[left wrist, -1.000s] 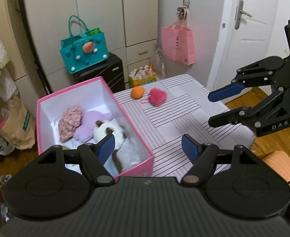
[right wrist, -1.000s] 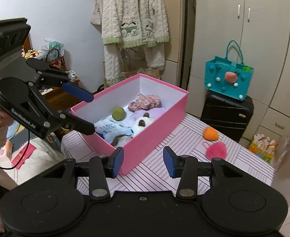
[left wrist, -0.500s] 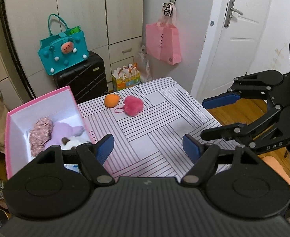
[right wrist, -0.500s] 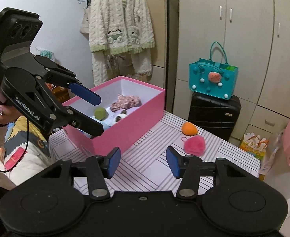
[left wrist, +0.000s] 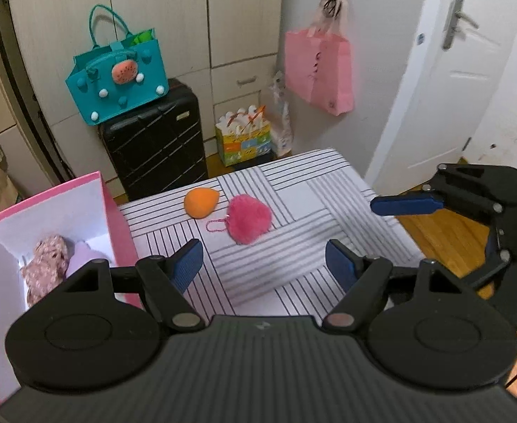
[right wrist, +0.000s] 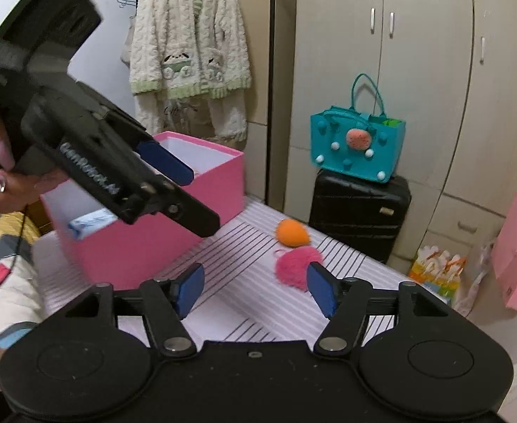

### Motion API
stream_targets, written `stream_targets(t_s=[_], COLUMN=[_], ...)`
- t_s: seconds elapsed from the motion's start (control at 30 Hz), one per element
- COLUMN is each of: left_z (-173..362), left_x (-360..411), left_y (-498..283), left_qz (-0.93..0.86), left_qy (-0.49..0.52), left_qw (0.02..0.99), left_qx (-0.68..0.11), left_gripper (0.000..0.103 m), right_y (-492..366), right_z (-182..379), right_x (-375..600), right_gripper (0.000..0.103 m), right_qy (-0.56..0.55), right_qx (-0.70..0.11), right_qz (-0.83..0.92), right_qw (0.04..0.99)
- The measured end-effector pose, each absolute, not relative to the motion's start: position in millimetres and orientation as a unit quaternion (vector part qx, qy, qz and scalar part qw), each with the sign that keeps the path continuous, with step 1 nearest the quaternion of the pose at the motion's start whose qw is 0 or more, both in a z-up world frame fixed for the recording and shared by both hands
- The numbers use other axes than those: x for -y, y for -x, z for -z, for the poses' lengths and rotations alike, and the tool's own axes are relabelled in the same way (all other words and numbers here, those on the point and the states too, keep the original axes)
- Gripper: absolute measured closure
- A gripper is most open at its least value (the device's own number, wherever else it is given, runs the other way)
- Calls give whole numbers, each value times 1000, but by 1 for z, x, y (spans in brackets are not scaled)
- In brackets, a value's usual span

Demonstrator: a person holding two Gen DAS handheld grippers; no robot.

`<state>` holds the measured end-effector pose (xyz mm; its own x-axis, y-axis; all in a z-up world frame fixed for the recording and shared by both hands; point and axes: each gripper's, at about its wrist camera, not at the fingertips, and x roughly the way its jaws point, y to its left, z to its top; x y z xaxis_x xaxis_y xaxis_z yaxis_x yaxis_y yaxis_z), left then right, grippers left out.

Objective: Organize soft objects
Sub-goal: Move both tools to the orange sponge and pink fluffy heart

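My left hand-held gripper (left wrist: 263,262) is open with nothing between its blue pads, aimed down at the striped counter (left wrist: 322,190). My right hand-held gripper (right wrist: 255,287) is empty too, its jaws opening. A pink pompom (left wrist: 249,218) lies on the counter just beside an orange sponge (left wrist: 201,203), near the far edge. To the left stands an open pink box (left wrist: 114,218) already holding a floral cloth (left wrist: 45,264) and a lilac soft toy (left wrist: 84,255).

Home bedroom, lived-in.
Wardrobe (right wrist: 435,70) far wall; fleece robe (right wrist: 191,38) hung left; black suitcase (left wrist: 156,141) w/ teal bag (left wrist: 117,81); white door (left wrist: 470,70) right.
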<state>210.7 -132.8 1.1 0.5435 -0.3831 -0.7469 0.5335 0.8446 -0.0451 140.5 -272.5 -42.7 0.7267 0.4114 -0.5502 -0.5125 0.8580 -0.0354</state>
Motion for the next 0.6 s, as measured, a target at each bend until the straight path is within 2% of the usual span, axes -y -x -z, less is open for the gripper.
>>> stream_targets(t_s=[0.13,0.6], left_z=[15,61], left_x=[147,177], left_y=[-250,-346], left_qz=[239,187], left_qy=[-100,-99], left_qw=[865,851], left_qx=[-431,-480], left_gripper=[27,27], right_y=[-162,-237], right_z=[61,113], right_x=[275,281], right_gripper=[25,25], right_qy=[104,90], right_qx=[-251,-286], right_qz=[-256,-271], right_qw=[928,915])
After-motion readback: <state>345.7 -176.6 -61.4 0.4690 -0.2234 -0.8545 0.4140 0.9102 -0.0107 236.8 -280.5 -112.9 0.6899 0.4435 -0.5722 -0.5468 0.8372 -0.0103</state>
